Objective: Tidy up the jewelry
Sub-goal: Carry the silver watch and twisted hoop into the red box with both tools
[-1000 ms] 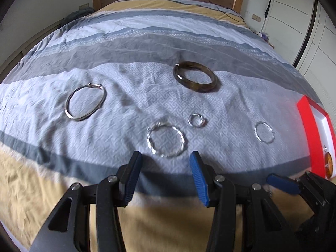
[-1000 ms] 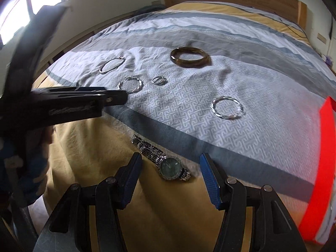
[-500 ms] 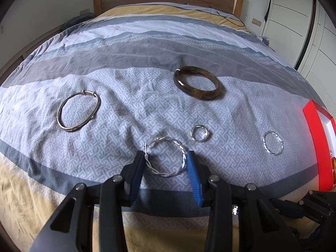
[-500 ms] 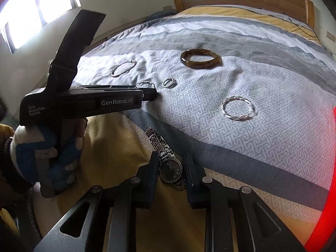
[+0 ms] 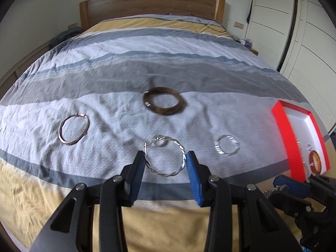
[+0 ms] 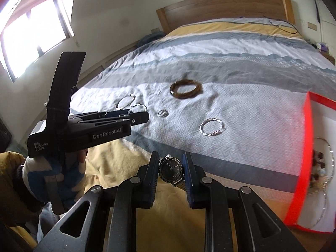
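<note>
My left gripper [image 5: 165, 160] is shut on a twisted silver hoop [image 5: 166, 174] and holds it lifted above the bed. My right gripper [image 6: 169, 166] is shut on a silver wristwatch [image 6: 170, 169] and holds it above the yellow part of the bedspread. On the bedspread lie a brown bangle [image 5: 163, 104], a thin silver bangle [image 5: 73, 128], a small ring [image 6: 163, 112] and a second twisted hoop [image 5: 227, 145]. A red jewelry box [image 5: 290, 145] sits at the right; its white inside holds several pieces.
The bed has a striped grey, white and yellow cover and a wooden headboard [image 5: 147, 6]. White wardrobes [image 5: 294, 31] stand at the right. The left gripper's body [image 6: 88, 130] and the gloved hand show at the left in the right wrist view.
Both grippers closed, the left on the twisted hoop, the right on the watch, and both lifted them off the bed. The red box now shows more in both views.
</note>
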The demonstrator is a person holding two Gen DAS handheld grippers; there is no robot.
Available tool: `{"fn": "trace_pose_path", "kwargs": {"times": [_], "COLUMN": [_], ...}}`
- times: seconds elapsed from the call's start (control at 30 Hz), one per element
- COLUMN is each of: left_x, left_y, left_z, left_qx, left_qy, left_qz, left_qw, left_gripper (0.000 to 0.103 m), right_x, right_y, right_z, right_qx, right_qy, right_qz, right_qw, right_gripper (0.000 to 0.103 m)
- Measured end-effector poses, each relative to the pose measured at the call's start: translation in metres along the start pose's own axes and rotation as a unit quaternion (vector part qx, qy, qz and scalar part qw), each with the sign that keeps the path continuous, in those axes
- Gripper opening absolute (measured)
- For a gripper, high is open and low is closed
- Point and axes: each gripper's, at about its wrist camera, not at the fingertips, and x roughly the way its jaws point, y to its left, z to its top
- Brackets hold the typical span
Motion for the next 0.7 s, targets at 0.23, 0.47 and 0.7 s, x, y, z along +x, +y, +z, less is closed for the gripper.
{"fn": "trace_pose_path", "kwargs": {"times": [0.23, 0.47, 0.7], "left_x": [-0.021, -0.014, 0.029], "left_y": [-0.066, -0.164, -0.249], "left_z": [0.023, 0.043, 0.037], "left_qx": [0.034, 0.086, 0.13], "left_qy": [-0.018, -0.008, 0.042], "left_qz": [-0.063, -0.153, -0.202], "left_qw": [0.9973, 0.9845, 0.9698], "left_gripper": [0.038, 0.038, 0.038], "right_x": [-0.062, -0.114, -0.104], "right_y": [-0.028, -0.108, -0.192], "right_z": [0.011, 0.024, 0.027], "right_qx": [0.014, 0.042, 0.078], "right_qy": [-0.051, -0.082, -0.04], "right_qz": [-0.045, -0.138, -0.207], "right_qw": [0.998, 0.986, 0.974], "right_gripper": [0.023, 0.023, 0.023]}}
